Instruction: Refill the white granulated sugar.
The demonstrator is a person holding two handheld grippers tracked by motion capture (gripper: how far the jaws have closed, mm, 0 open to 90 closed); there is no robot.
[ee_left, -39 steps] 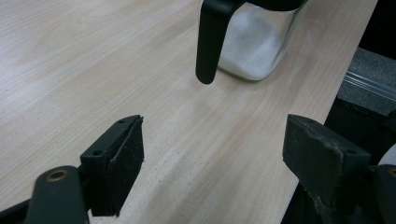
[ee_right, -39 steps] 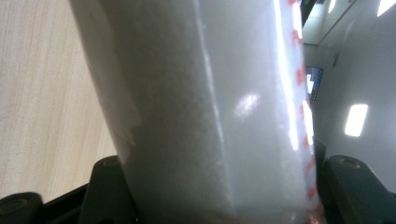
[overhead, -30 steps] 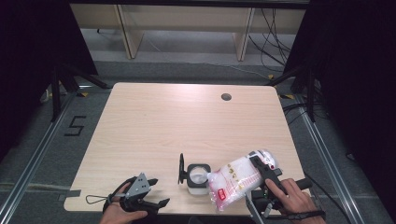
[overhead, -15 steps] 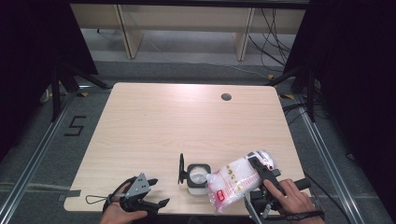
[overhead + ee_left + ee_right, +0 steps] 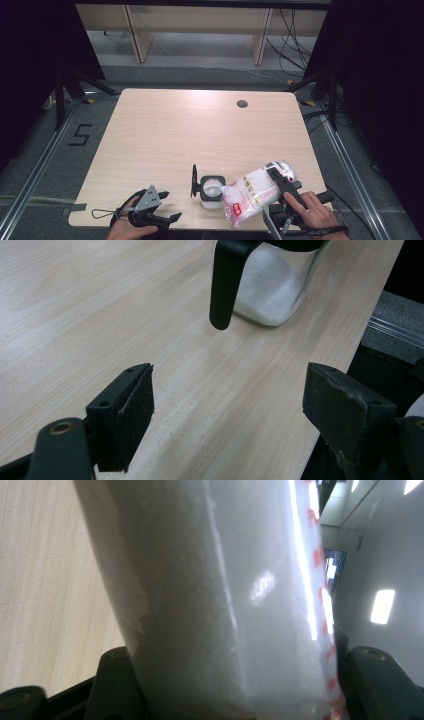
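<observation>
A clear glass jar (image 5: 211, 188) with a raised black lid (image 5: 194, 181) stands near the table's front edge, partly filled with white grains (image 5: 267, 287). My right gripper (image 5: 280, 182) is shut on a white plastic bag (image 5: 250, 194) with red print, held tilted with its low end beside the jar's mouth. The bag (image 5: 220, 600) sits between the jaws in the right gripper view. My left gripper (image 5: 167, 207) rests open at the front left, jaws wide apart (image 5: 227, 415), pointing toward the jar's lid handle (image 5: 225, 285).
The wooden table (image 5: 165, 135) has a round cable hole (image 5: 242, 104) at the back right. Its front edge lies close beneath both hands. Dark floor, metal rails and shelf legs surround the table.
The bag has tipped slightly lower toward the jar. The left gripper has stayed in place.
</observation>
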